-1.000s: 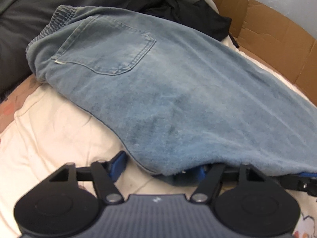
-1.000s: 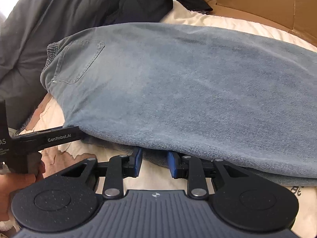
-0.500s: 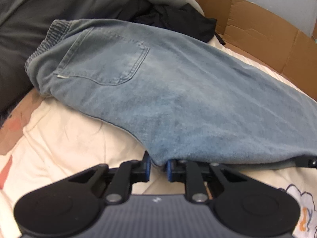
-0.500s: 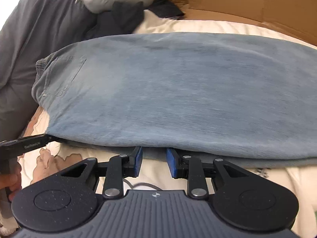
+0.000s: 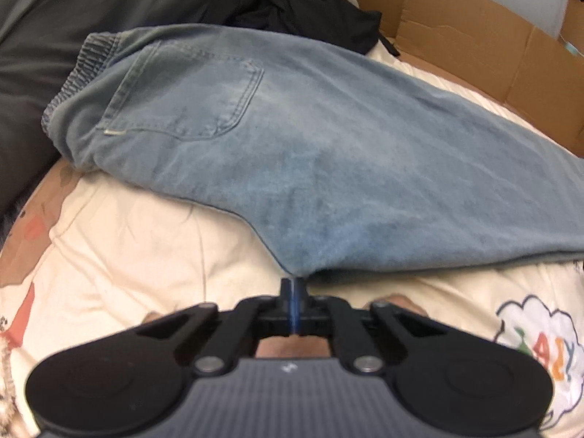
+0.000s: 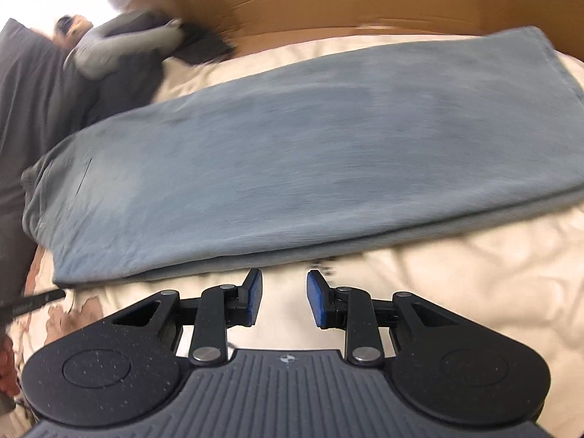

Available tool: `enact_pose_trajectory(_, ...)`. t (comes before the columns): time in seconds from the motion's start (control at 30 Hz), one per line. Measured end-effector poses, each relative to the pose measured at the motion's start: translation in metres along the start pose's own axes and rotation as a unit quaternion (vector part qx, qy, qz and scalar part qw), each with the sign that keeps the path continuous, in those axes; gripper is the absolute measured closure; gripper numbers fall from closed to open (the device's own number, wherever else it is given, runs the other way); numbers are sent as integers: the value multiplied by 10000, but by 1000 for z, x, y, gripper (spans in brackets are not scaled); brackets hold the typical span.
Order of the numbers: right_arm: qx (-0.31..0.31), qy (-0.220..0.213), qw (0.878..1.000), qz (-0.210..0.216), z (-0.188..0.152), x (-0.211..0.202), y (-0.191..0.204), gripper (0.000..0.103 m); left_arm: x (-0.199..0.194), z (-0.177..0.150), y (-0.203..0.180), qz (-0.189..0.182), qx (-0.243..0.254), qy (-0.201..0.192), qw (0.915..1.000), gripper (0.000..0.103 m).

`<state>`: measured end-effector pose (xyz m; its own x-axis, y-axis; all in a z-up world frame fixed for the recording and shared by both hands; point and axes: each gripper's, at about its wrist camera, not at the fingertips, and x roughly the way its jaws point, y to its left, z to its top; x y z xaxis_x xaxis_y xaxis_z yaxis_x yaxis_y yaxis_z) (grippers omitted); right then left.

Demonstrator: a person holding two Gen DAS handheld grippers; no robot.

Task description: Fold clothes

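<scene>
Light blue jeans [image 5: 328,146] lie folded lengthwise on the cream bedsheet [image 5: 146,248], waistband and back pocket at the far left. My left gripper [image 5: 292,284] is shut on the near edge of the jeans by the seat, and the denim rises to a point at its tips. In the right wrist view the jeans [image 6: 292,164] stretch across the frame, hem at the far right. My right gripper [image 6: 284,288] is open just short of the near edge of the jeans, with nothing between its blue pads. A black finger of the left gripper [image 6: 36,299] shows at the left edge.
A dark grey duvet [image 5: 54,36] lies to the left. Black clothing [image 5: 310,14] and a grey garment [image 6: 120,47] are piled beyond the waistband. Cardboard walls [image 5: 492,36] border the far side of the bed. A hand [image 6: 5,361] shows at the left edge.
The left jaws closed from wide apart onto the jeans' near edge and rose slightly. The right gripper slid right along that edge, and its pads came out from under the denim.
</scene>
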<state>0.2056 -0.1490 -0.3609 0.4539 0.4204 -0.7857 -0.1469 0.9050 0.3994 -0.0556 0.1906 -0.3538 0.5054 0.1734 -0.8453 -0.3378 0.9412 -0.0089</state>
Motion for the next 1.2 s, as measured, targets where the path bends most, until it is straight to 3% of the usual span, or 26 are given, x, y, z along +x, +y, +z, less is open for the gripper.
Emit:
enact_pose_trajectory(0.43, 1130, -636, 9906, -441, 15, -27, -77, 61, -18, 16, -2, -4, -218, -571, 9981, 87)
enact_pose_trajectory(0.57, 1290, -924, 9848, -704, 25, -36, -95, 61, -8, 23, -6, -46, -356, -516, 9980, 79)
enact_pose_trajectory(0.8, 1691, -1227, 9712, -1143, 36, -44, -134, 61, 8, 30, -8, -181, -641, -357, 9971, 78)
enact_pose_trajectory(1.2, 2575, -1579, 9403, -1567, 45, -52, -193, 63, 11, 27, -13, -240, -435, -269, 9984, 78)
